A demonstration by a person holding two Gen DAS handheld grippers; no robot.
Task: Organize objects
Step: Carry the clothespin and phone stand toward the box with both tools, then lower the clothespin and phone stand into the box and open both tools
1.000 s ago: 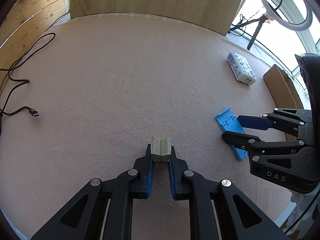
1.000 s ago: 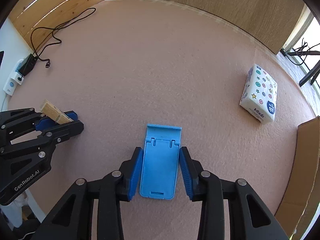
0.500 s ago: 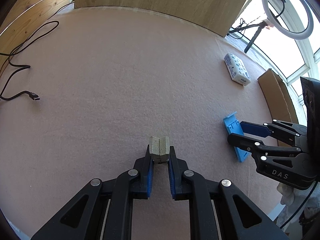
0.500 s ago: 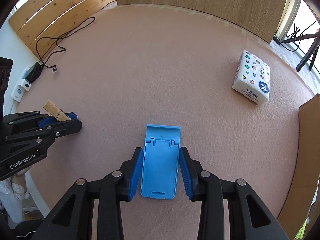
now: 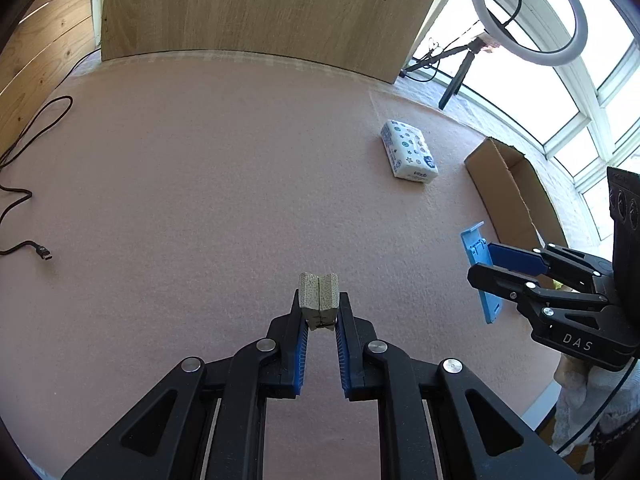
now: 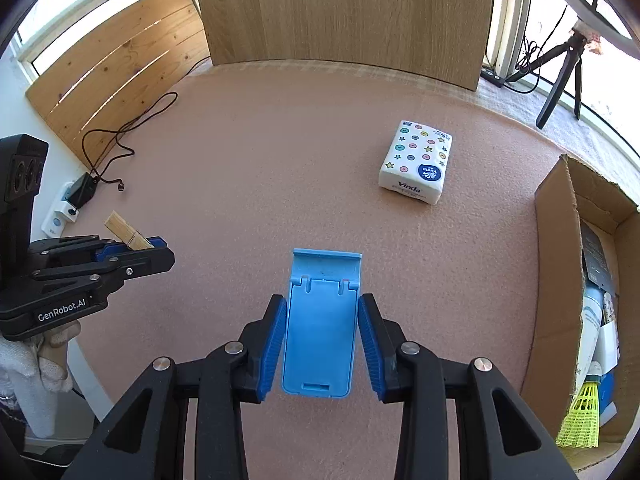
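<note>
From the left wrist view, the left hand-held gripper (image 5: pixel 319 316) is clamped on a wooden clothespin (image 5: pixel 319 295), whose pale end grain faces the camera and sticks out beyond the blue pads, above the pink felt-covered worktop (image 5: pixel 220 184). At the right edge, the right hand-held gripper (image 5: pixel 486 268) appears side-on, gripping a blue phone stand (image 5: pixel 476 248) seen edge-on as a thin slab. A patterned tissue pack (image 5: pixel 409 156) lies on the worktop further back, and beside it stands the flap of a cardboard box (image 5: pixel 508 192), whose inside stays hidden from here. This view alone shows a ring light (image 5: pixel 528 12) on a tripod by the window, and a black cable (image 5: pixel 28 248) with its plug lying loose at the left.

From the right wrist view, the right hand-held gripper (image 6: pixel 322 340) holds the phone stand (image 6: pixel 320 328) flat-on between its pads, so the hinged panel and lip show. The left hand-held gripper (image 6: pixel 148 252) enters from the left, and here the clothespin (image 6: pixel 128 236) shows its long side, tilted upward out of the closed fingers. The tissue pack (image 6: pixel 416 162) reads "Vinda". Only this view looks into the cardboard box (image 6: pixel 560 280): it holds a yellow shuttlecock (image 6: pixel 580 420) and some packaged items. A white-gloved hand (image 6: pixel 32 364) shows below the left gripper, and the cable (image 6: pixel 116 140) runs to a charger at the worktop's left edge.
</note>
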